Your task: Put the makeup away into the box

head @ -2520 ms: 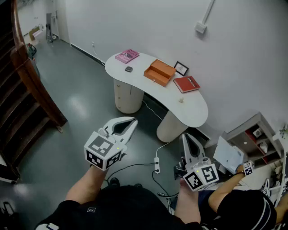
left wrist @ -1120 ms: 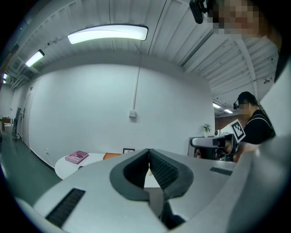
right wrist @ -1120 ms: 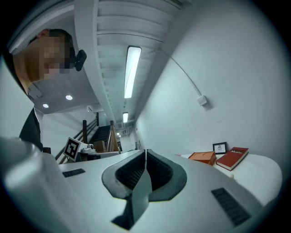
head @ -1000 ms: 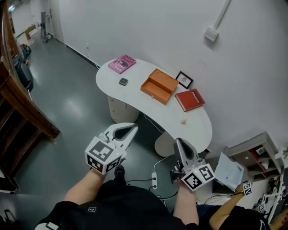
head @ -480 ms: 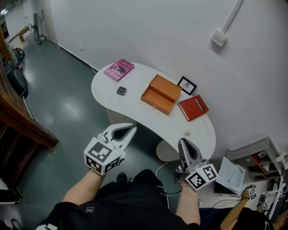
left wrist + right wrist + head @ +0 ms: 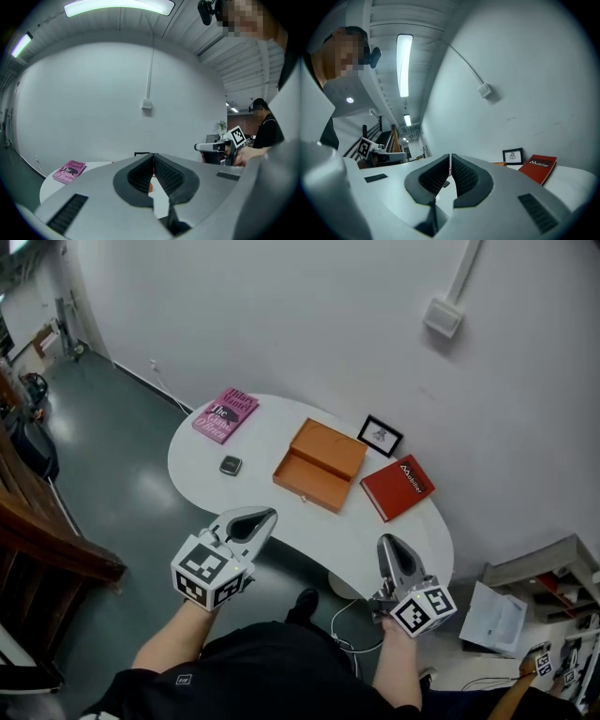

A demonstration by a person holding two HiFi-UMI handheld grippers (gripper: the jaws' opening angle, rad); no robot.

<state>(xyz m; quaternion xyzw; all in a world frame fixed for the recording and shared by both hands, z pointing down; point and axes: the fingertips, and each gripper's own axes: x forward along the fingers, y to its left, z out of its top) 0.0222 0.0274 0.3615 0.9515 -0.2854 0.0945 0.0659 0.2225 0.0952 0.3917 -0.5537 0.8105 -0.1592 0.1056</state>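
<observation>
I find the compact (image 6: 231,465) just ahead of my left hand-held gripper (image 6: 261,516), farther from my right hand-held gripper (image 6: 387,544), both with jaws together and empty

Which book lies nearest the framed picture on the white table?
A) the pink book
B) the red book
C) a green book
B: the red book lies just beside the framed picture; the pink book sits at the other end of the table.
</observation>
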